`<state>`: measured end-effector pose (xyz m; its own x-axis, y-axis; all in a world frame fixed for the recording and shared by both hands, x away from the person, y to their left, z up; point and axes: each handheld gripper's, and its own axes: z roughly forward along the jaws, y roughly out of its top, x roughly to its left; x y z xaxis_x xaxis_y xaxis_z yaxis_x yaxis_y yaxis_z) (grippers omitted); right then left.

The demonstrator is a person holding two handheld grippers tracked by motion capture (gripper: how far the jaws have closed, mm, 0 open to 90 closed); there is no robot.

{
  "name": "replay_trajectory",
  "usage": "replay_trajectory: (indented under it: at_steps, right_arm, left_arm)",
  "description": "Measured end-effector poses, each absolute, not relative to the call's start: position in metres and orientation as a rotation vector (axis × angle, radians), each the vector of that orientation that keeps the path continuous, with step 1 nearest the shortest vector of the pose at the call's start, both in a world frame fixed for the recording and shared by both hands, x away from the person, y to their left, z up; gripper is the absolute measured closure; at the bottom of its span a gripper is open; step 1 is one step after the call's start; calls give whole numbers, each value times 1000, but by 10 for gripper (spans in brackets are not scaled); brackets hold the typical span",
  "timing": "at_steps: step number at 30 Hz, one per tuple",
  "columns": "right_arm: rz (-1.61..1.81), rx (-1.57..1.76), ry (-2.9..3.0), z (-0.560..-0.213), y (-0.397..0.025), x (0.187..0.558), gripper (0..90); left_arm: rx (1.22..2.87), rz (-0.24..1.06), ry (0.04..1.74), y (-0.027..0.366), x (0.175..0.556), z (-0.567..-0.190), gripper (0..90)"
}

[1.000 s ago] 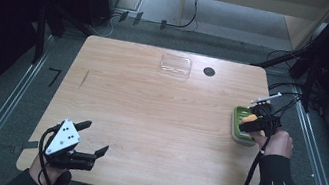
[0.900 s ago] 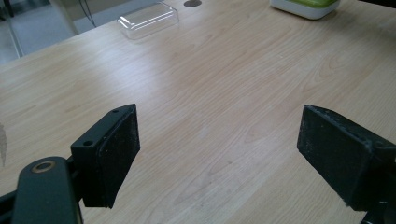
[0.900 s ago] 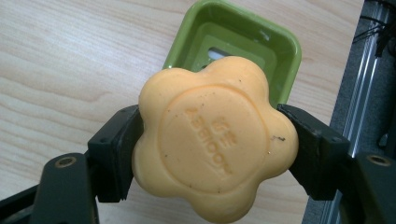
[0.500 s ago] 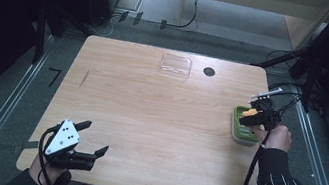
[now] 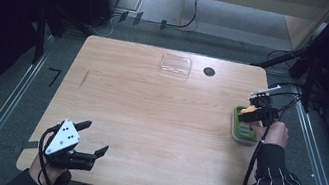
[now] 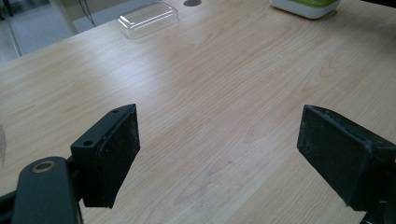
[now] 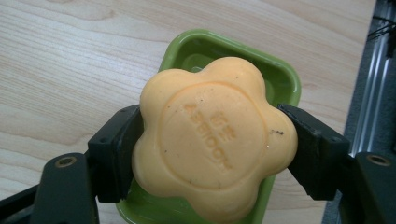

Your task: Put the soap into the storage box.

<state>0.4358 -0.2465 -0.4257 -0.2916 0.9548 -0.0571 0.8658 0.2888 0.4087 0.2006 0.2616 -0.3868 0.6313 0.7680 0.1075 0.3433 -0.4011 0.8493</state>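
Over the green dish (image 7: pixel 280 79), keep your right hand-held gripper (image 7: pixel 212 140) clamped on the soap (image 7: pixel 212 140); lower it level.

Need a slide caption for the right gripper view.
Right gripper jaws clamp an orange flower-shaped soap above a green dish on the wooden table.

Overhead light falling evenly on table (image 5: pixel 158 117); surroundings sinking into near-black. High view soft, grainy, low in detail. Left gripper view sharper, wood grain crisp, pale glare spreading across far tabletop, faint shadows lying under pads (image 6: pixel 116 154). Right gripper view showing soap (image 7: pixel 212 135) brightly lit, sharp, lettering readable; edges slightly stretching.
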Motion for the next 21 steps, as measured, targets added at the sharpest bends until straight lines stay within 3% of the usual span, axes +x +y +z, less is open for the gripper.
replay_trajectory:
  at_steps: [21]
  right_arm:
    - [399,1706,2320,-441,-250,444,270]
  left_arm:
    - [2000,630,871,262,201,-387,136]
